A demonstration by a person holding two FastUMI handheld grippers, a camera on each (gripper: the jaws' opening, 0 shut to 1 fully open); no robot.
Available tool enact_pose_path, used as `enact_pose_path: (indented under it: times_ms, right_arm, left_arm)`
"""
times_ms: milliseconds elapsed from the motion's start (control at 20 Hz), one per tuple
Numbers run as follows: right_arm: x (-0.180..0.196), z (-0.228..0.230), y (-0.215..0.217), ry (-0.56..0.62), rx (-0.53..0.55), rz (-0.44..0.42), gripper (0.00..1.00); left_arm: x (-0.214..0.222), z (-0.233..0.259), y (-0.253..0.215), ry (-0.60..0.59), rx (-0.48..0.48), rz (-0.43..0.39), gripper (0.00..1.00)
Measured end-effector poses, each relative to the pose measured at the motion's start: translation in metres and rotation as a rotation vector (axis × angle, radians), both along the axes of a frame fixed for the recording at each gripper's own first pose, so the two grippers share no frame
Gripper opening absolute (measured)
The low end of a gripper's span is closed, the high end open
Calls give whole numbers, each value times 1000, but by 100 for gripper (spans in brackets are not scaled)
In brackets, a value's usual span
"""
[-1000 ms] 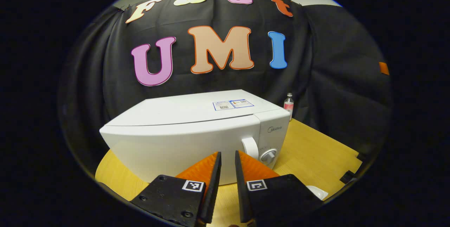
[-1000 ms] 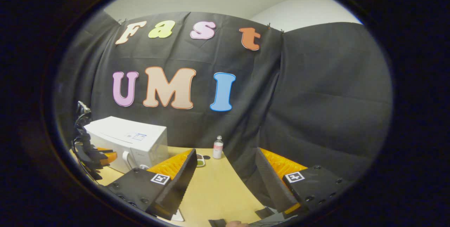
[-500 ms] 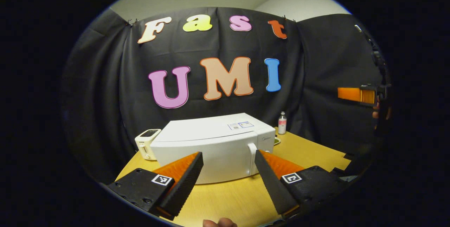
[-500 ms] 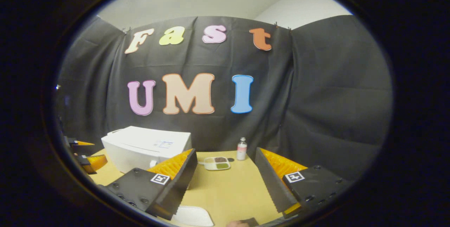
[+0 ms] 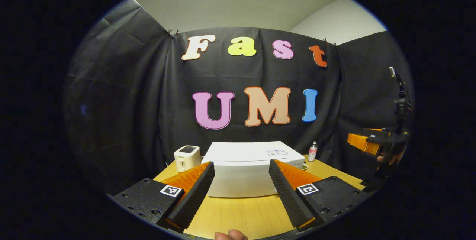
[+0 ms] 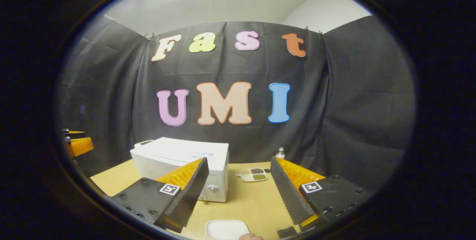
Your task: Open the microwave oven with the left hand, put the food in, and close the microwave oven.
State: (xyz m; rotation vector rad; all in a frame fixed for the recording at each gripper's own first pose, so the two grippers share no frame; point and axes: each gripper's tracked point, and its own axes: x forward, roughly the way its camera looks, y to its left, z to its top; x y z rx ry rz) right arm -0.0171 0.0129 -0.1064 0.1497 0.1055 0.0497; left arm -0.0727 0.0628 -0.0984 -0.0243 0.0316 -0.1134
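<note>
Toaster (image 5: pixel 187 157) comes first on the left of the left gripper view, standing at the far left edge of the wooden table (image 5: pixel 238 214), just beside the microwave oven (image 5: pixel 250 169). The oven sits mid-table with its door shut, facing the left gripper (image 5: pixel 241 186), whose jaws stand wide apart with nothing between them, well short of the oven front. Right of the oven, near the cloth wall, stands a small bottle (image 5: pixel 312 151). Farther right, in the air at the edge of that view, the right gripper (image 5: pixel 366 141) shows with a hand (image 5: pixel 386 157) behind it.

In the right gripper view, the oven (image 6: pixel 186 162) lies left of centre, its dial low on the right end of its front. To its right on the table rests the food tray (image 6: pixel 253 174), a pale divided dish with dark and green portions, well apart from both grippers and just in front of the bottle. The right gripper's jaws are also wide and empty, held above the near table, where a white plate (image 6: pixel 227 229) lies at the bottom edge.

Judging from this, none of the task is done: the door is still closed and the food is outside. Opening, loading and closing all remain.
</note>
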Motion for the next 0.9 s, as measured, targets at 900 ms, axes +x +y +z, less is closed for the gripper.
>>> enact_pose_path:
  times_ms: [900]
  right_arm:
    - [-17,1,26,13,-15,10,97]
  left_arm:
    - [-24,10,27,-29,20,57,94]
